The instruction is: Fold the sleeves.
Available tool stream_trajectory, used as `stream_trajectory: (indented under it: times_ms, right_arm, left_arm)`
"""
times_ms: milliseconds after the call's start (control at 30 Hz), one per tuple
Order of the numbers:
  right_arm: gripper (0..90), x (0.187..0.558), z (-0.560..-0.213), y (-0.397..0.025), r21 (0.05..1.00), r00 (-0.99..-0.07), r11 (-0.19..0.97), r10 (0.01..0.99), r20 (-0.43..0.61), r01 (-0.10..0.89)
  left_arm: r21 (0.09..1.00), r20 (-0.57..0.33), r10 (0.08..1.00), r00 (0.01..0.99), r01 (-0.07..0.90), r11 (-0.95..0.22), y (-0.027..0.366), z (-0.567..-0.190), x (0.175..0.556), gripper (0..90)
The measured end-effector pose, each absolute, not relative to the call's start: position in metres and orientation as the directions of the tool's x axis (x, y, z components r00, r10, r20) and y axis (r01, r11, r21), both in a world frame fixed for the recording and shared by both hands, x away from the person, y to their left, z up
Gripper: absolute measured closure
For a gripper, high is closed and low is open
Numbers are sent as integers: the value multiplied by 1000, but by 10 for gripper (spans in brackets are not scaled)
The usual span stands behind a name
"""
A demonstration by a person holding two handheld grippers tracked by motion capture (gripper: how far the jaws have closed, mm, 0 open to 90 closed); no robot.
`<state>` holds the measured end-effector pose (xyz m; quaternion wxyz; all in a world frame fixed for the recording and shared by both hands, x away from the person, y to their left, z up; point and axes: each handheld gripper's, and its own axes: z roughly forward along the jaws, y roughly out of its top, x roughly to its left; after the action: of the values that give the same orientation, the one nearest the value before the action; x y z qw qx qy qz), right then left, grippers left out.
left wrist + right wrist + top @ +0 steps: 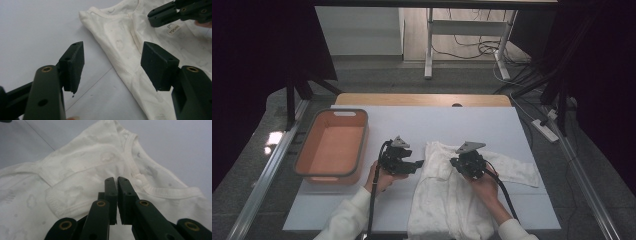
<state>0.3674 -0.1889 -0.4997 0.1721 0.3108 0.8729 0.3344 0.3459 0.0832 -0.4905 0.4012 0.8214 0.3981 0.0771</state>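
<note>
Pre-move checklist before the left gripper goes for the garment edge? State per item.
1. Left gripper open: ok, jaws stand wide apart with nothing between them.
2. Left gripper lined up on the white garment: ok, its edge lies just ahead between the jaws in the left gripper view.
3. Right gripper state: jaws closed, a slit between them; whether they pinch any cloth, cannot tell.
4. Garment flat on the table: not ok, it is partly bunched and one sleeve is folded.
5. Orange bin ready: ok, it stands to the left, apart from the garment.
</note>
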Motion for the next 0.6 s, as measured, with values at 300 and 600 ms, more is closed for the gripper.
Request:
stream_trajectory:
  times_ms: [300, 600]
  right_arm:
    - [859, 369, -486, -206, 695, -712, 556, 696, -90, 456]
    - [857, 373, -483, -225, 646, -674, 569, 730, -113, 508]
  left_arm:
    - [723, -195, 716, 670, 592, -357, 85, -489, 346, 360]
    - [719, -203, 719, 664, 600, -351, 88, -489, 347, 360]
